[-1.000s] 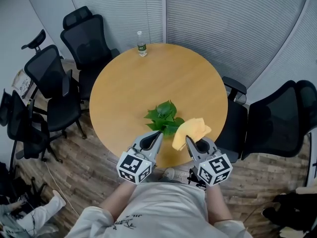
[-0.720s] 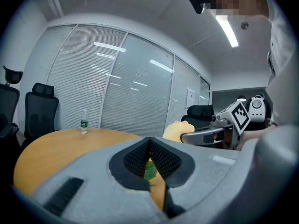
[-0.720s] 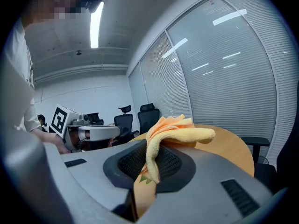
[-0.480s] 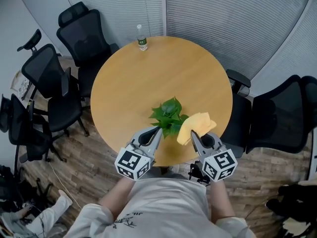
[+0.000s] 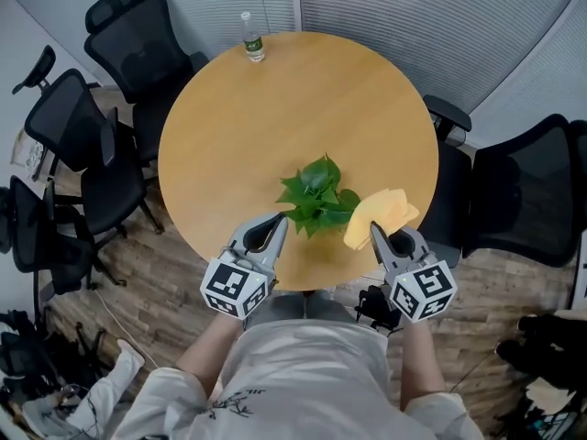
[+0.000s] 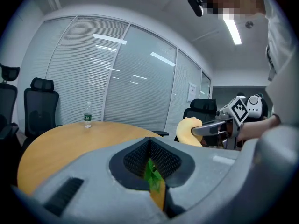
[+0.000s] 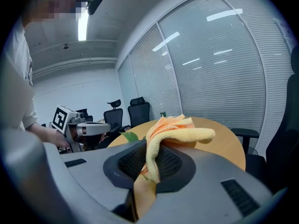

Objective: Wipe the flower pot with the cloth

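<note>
Round wooden table (image 5: 275, 108), green plant (image 5: 318, 195) near its front edge, pot hidden under the leaves, left gripper (image 5: 279, 219) clenched and empty just beside the plant, right gripper (image 5: 374, 229) grasping a yellow cloth (image 5: 383, 213) on the plant's other side, bottle (image 5: 252, 39) at the far edge.

Plant (image 5: 316, 195): on the table (image 5: 238, 126), toward its 6 o'clock edge.
Bottle (image 5: 250, 38): at the table's 11 o'clock rim.
Cloth (image 5: 381, 216): at the plant's 4 o'clock.
</note>
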Demonstrator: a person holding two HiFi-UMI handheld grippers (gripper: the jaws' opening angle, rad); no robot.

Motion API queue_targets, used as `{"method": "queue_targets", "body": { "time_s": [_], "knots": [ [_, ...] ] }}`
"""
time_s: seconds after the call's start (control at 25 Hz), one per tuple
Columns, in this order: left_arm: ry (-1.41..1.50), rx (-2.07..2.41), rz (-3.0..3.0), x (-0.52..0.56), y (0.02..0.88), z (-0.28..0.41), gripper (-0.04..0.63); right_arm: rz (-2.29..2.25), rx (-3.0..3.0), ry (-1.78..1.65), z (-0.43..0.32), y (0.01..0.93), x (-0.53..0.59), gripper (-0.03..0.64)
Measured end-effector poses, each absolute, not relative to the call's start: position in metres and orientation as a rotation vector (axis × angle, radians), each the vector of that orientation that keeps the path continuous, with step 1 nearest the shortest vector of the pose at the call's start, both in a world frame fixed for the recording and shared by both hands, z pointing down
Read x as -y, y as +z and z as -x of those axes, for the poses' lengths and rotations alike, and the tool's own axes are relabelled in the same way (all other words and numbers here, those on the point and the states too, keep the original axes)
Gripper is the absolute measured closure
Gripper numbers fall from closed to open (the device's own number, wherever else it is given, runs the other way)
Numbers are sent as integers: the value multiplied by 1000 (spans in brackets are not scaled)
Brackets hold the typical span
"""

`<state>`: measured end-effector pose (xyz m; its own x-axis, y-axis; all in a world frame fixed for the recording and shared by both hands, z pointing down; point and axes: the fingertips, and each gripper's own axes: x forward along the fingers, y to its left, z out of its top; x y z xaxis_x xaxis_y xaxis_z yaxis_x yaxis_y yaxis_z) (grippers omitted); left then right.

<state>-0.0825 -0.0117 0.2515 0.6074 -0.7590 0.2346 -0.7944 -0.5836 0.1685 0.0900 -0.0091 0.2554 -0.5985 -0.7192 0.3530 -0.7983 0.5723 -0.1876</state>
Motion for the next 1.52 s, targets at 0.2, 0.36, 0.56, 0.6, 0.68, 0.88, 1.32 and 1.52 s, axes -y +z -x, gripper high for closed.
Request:
{"method": "queue_targets", "body": {
  "time_s": [0.2,0.36,0.56,0.6,0.68,0.88,1.32,1.52],
  "knots": [
    [242,1289,-2528,14,278,99,584,-1281,2508,505,-98,276,13,572],
    [270,1302,-2510,18,301,109,584,-1284,2459,515,-105,297,14,572],
    [307,1317,-2502,23,328,118,584,-1299,2403,545,-116,320,15,572],
    [313,1313,-2505,24,333,118,584,-1306,2390,551,-119,325,15,572],
    [328,1301,-2520,25,342,116,584,-1318,2369,561,-123,335,17,572],
    [350,1272,-2522,28,370,109,584,-1302,2326,540,-127,358,25,572],
    [373,1238,-2509,43,406,102,584,-1216,2278,495,-117,400,34,572],
    [370,1217,-2529,48,416,101,583,-1161,2267,432,-108,411,42,572]
  ]
}}
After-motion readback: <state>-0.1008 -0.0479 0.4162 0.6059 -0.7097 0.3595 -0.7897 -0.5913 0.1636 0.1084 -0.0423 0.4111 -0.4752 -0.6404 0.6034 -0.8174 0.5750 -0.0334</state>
